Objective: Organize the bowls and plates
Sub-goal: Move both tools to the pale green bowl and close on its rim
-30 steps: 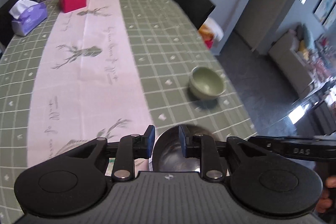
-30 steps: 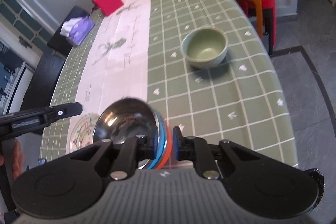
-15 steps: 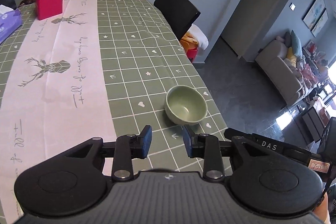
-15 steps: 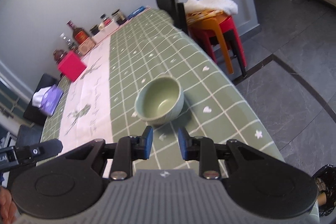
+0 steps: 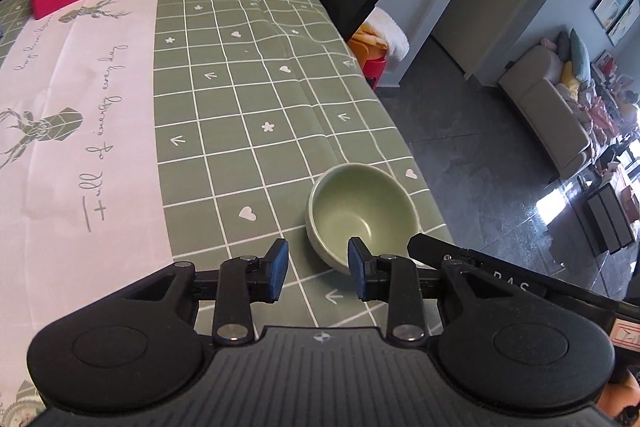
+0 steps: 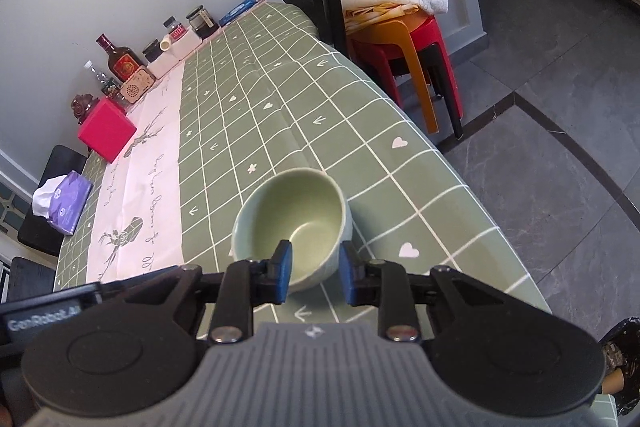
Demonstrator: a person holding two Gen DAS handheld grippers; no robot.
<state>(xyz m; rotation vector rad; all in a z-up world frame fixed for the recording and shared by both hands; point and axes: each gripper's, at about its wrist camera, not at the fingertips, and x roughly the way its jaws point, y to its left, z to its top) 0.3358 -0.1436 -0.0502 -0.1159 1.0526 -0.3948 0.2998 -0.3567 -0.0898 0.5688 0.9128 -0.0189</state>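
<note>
Both my grippers at the green bowl (image 6: 294, 227)
My right gripper (image 6: 313, 273) straddles its near rim, part-open; my left gripper (image 5: 317, 270) gapes empty, just widened.

Pale green bowl (image 5: 362, 205); green-checked, pink-striped tablecloth (image 5: 240, 75).

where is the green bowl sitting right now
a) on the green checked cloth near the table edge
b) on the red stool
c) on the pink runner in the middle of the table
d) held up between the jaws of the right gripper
a: the green bowl rests empty on the green checked cloth, close to the table edge, and neither gripper holds it.
</note>
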